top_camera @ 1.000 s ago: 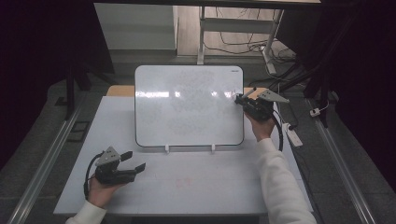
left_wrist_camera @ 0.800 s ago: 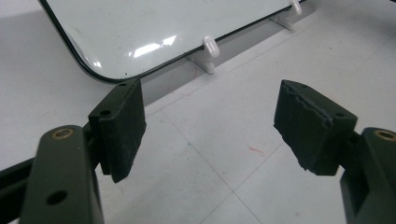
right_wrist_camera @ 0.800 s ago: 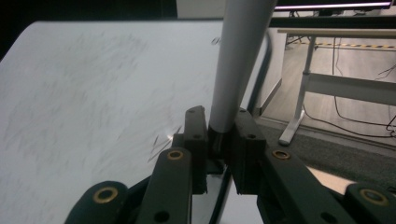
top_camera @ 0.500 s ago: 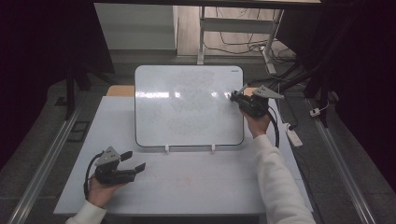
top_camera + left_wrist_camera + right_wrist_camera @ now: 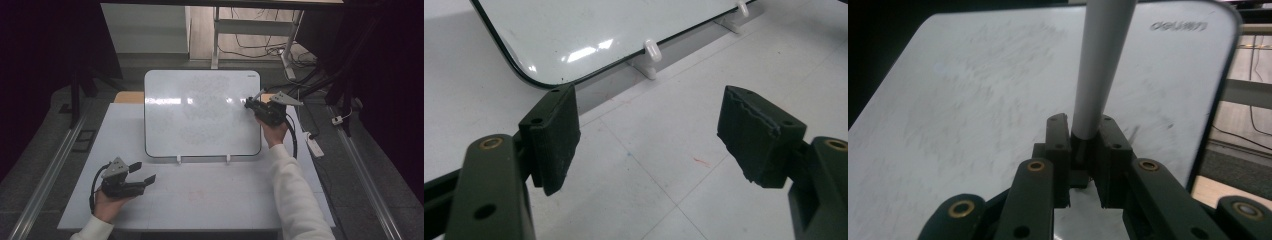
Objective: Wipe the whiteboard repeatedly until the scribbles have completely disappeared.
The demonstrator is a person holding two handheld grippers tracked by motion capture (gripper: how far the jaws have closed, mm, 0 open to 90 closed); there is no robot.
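A white whiteboard (image 5: pixel 200 115) stands tilted back on two white clip feet (image 5: pixel 178 159) at the middle of the white table (image 5: pixel 215 200). Its surface carries faint grey smears (image 5: pixel 973 100). My right gripper (image 5: pixel 249 104) is at the board's right edge, level with its upper half, shut on a white marker (image 5: pixel 258 94). In the right gripper view the marker (image 5: pixel 1100 65) rises from between the pads of my right gripper (image 5: pixel 1083 130), across the board. My left gripper (image 5: pixel 142 172) rests on the table at the front left, open, with nothing between its fingers (image 5: pixel 551 135). The board's lower corner (image 5: pixel 574 30) lies ahead of it.
A white power strip (image 5: pixel 314 146) and cables lie on the floor right of the table. Metal rails (image 5: pixel 50 170) run along both sides. A desk frame (image 5: pixel 216 35) stands behind the board. Bare table stretches in front of the board between my hands.
My right gripper with the marker has shifted slightly left and up along the board's right edge. The left gripper has stayed where it was.
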